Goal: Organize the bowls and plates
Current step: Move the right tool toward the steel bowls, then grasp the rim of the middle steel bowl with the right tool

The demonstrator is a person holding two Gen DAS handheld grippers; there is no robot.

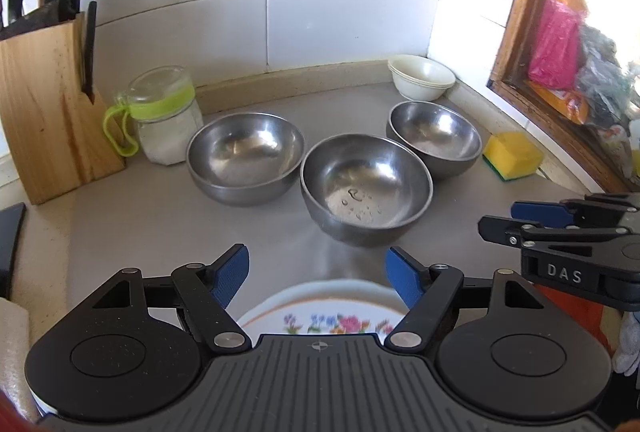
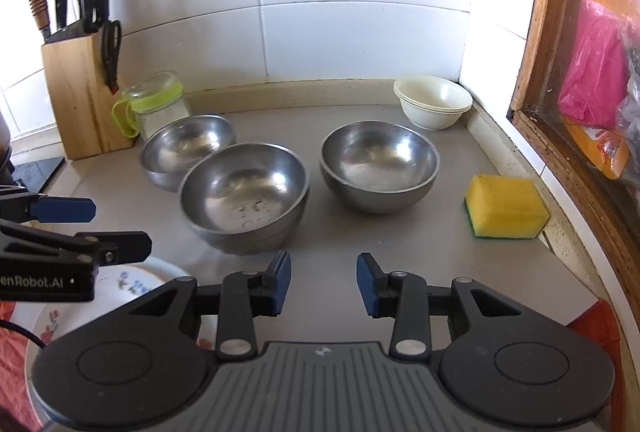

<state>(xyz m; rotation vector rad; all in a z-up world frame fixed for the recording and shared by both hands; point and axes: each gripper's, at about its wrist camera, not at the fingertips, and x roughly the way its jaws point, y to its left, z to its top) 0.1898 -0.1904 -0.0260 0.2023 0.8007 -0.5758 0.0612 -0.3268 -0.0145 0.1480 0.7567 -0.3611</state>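
Note:
Three steel bowls stand on the grey counter: left (image 1: pixel 244 155), middle (image 1: pixel 366 187) with water drops inside, right (image 1: pixel 434 137). The right wrist view shows the same three (image 2: pixel 186 151) (image 2: pixel 244 195) (image 2: pixel 378 163). A stack of white bowls (image 1: pixel 422 75) (image 2: pixel 434 99) sits in the back corner. A floral plate (image 1: pixel 320 316) (image 2: pixel 132 284) lies at the near edge under my left gripper (image 1: pixel 318 278), which is open and empty above its rim. My right gripper (image 2: pixel 324 284) is open over bare counter, short of the middle and right bowls. Each gripper shows in the other's view (image 1: pixel 500 218) (image 2: pixel 120 228).
A yellow sponge (image 1: pixel 512 155) (image 2: pixel 504 205) lies right of the bowls near the wooden window frame (image 2: pixel 536 79). At the back left stand a knife block (image 1: pixel 48 103) (image 2: pixel 78 95) and a green-banded glass jar (image 1: pixel 164 115) (image 2: pixel 158 107). White tiled wall runs behind.

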